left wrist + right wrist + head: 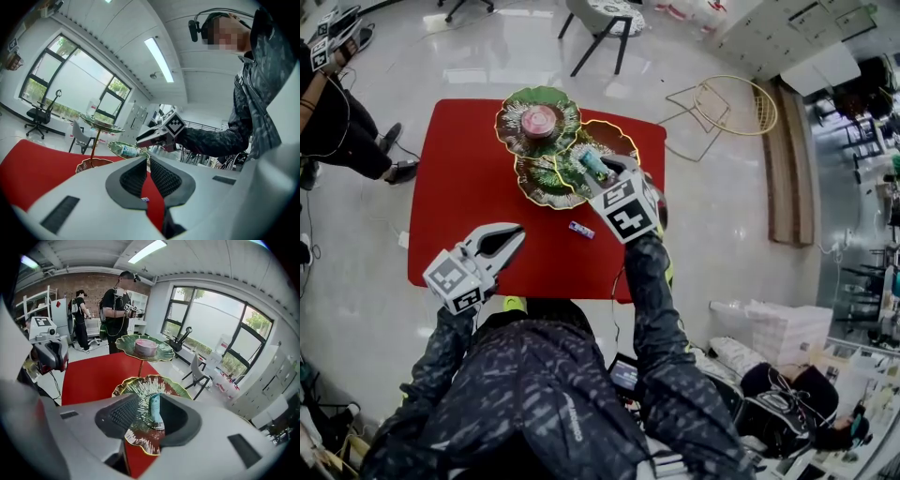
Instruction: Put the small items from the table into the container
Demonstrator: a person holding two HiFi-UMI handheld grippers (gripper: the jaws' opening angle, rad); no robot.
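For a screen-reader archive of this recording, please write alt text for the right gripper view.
The jaws of the right gripper stand open above a green leaf-shaped dish with a gold rim, on which a pale blue packet lies, seen between them. Behind, a higher matching dish holds a pink round tub, above a red table.

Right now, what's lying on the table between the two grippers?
A small wrapped candy on the red table, between left gripper and right gripper; head view shows it.
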